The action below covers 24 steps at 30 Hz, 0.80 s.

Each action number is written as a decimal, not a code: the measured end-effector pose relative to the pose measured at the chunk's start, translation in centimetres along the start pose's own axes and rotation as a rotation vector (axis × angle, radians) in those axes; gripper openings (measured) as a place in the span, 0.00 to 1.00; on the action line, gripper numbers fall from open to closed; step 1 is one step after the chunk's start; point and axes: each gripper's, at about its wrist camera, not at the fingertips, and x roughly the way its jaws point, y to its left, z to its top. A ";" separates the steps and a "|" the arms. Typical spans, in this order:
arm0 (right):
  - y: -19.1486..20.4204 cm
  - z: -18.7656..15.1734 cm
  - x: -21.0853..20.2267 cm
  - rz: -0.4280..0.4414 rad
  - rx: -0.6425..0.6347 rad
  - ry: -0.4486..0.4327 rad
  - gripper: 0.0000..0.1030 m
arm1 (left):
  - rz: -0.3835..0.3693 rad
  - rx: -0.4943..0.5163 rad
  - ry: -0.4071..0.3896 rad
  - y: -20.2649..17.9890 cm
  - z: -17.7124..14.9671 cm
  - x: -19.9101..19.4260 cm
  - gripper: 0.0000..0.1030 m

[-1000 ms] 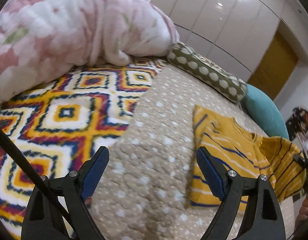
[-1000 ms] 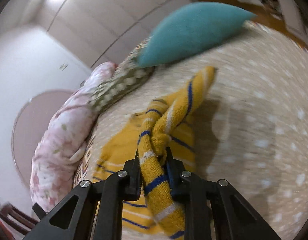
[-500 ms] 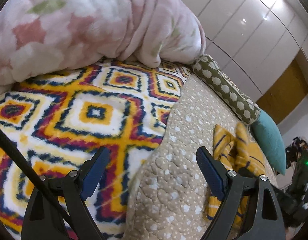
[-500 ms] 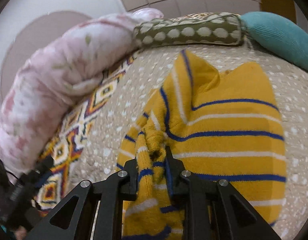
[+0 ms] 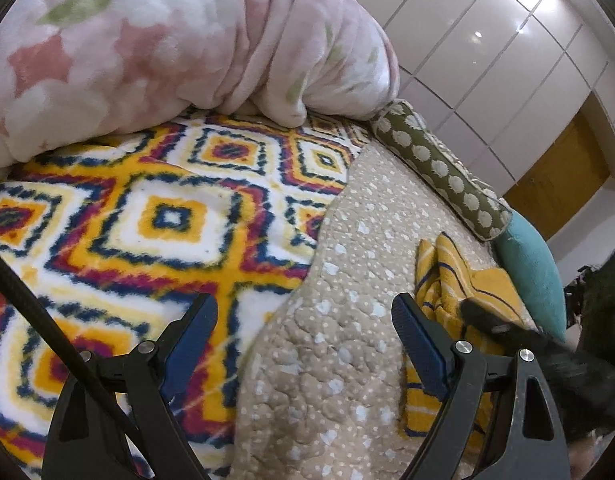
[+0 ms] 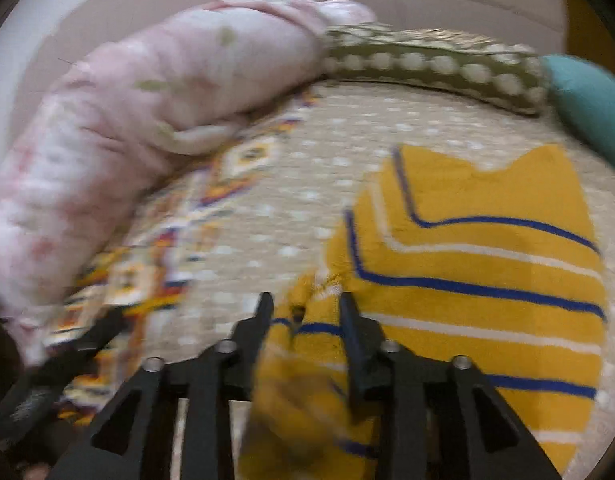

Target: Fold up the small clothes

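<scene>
A small yellow sweater (image 6: 479, 264) with blue and white stripes lies on the beige dotted bedspread (image 6: 291, 184). My right gripper (image 6: 305, 304) sits low at the sweater's left edge, its jaws parted a little with a bunched fold of the sweater between them. In the left wrist view the sweater (image 5: 447, 280) lies to the right, with the right gripper (image 5: 491, 320) on it. My left gripper (image 5: 303, 316) is open and empty, above the seam of bedspread (image 5: 327, 360) and patterned blanket (image 5: 147, 220).
A pink floral comforter (image 5: 167, 40) is heaped at the back left. A green dotted bolster (image 5: 439, 168) and a teal pillow (image 5: 535, 264) lie along the bed's far side. A white wardrobe (image 5: 487, 40) stands behind.
My right gripper has lowered the sweater's side onto its body and its jaws have parted from tightly shut. My left gripper has drifted left, toward the patterned blanket.
</scene>
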 end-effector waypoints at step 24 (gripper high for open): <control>-16.7 -7.2 -10.1 0.053 0.390 -0.158 0.57 | -0.241 0.181 0.281 -9.0 -2.7 5.9 0.12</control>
